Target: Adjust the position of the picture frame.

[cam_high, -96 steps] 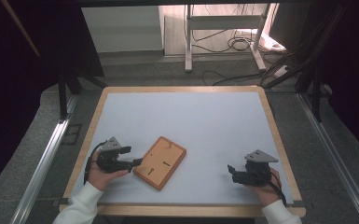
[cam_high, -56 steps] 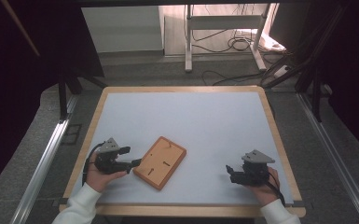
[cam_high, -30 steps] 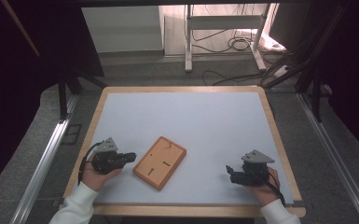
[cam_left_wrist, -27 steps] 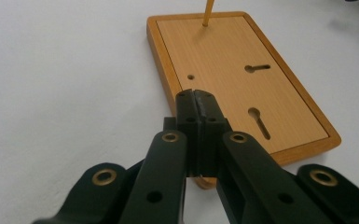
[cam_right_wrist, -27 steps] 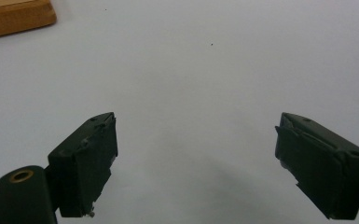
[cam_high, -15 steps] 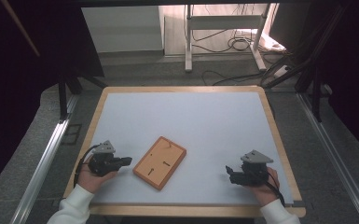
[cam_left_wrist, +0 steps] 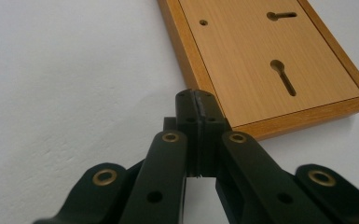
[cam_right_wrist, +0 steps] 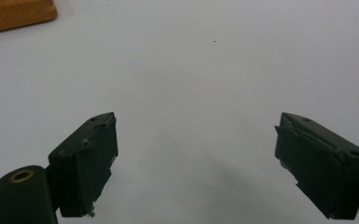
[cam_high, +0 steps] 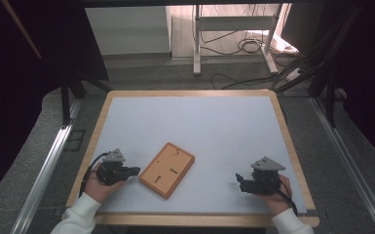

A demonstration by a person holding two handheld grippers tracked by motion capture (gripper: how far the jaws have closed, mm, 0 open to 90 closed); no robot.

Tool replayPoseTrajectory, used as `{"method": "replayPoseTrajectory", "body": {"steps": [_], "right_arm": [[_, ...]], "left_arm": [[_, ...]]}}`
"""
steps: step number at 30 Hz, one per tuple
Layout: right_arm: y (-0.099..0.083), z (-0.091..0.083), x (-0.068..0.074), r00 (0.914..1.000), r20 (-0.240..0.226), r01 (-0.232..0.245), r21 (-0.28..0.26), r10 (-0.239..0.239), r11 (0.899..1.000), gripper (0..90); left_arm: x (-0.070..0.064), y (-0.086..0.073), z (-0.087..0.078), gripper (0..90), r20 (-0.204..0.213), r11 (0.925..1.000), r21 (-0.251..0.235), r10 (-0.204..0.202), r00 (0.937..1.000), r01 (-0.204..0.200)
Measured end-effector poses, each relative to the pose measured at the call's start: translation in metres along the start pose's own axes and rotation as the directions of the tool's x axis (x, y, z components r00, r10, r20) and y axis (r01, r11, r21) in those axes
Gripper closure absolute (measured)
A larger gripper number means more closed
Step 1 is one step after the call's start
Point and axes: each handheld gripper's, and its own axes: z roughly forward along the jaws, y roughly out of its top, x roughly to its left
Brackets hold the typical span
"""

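A flat wooden board (cam_high: 167, 169) with keyhole slots lies at the front middle of the white table, turned at an angle. In the left gripper view the board (cam_left_wrist: 261, 60) fills the upper right, with its near rim just beyond the jaw tips. My left gripper (cam_high: 135, 170) (cam_left_wrist: 195, 98) rests on the table just left of the board, jaws pressed together with nothing between them. My right gripper (cam_high: 239, 184) (cam_right_wrist: 196, 163) sits at the front right, well apart from the board, its jaws spread wide over bare table. A corner of the board (cam_right_wrist: 14, 14) shows at its top left.
The white tabletop (cam_high: 199, 126) has a raised wooden rim (cam_high: 190, 92). Metal rails run along both sides on the grey floor. A stand and loose cables (cam_high: 238, 46) lie beyond the far edge. Cables trail from both grippers toward the person's sleeves.
My left gripper has drawn back to the left, away from the board's edge, and now lies a short gap from it. The board and the right gripper have stayed put.
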Motion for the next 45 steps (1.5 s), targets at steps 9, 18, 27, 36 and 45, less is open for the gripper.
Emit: {"method": "replayPoseTrajectory", "body": {"steps": [9,18,27,36,45], "right_arm": [[0.000,0.000,0.001,1.0000,0.000,0.002,0.000,-0.002,1.000,13.0],[0.000,-0.001,0.000,1.0000,-0.001,0.000,-0.001,0.000,1.000,13.0],[0.000,0.000,0.000,1.0000,0.000,-0.001,0.001,0.001,1.000,13.0],[0.000,0.000,0.000,1.0000,-0.001,0.001,0.000,-0.001,1.000,13.0],[0.000,0.000,0.001,1.0000,-0.001,0.002,0.000,-0.002,1.000,13.1]], "left_arm": [[-0.003,0.000,0.002,90.0,0.009,0.9998,0.014,0.013,0.9999,-0.013],[-0.004,-0.001,0.003,90.0,0.006,0.9996,0.026,0.014,0.9999,-0.014],[-0.004,-0.001,0.003,90.0,0.005,0.9995,0.027,0.016,0.9999,-0.017],[-0.006,-0.001,0.003,90.0,0.011,0.9994,0.028,0.018,0.9998,-0.018],[-0.013,0.001,0.006,90.0,0.028,0.9987,0.036,0.035,0.9990,-0.036]]}}
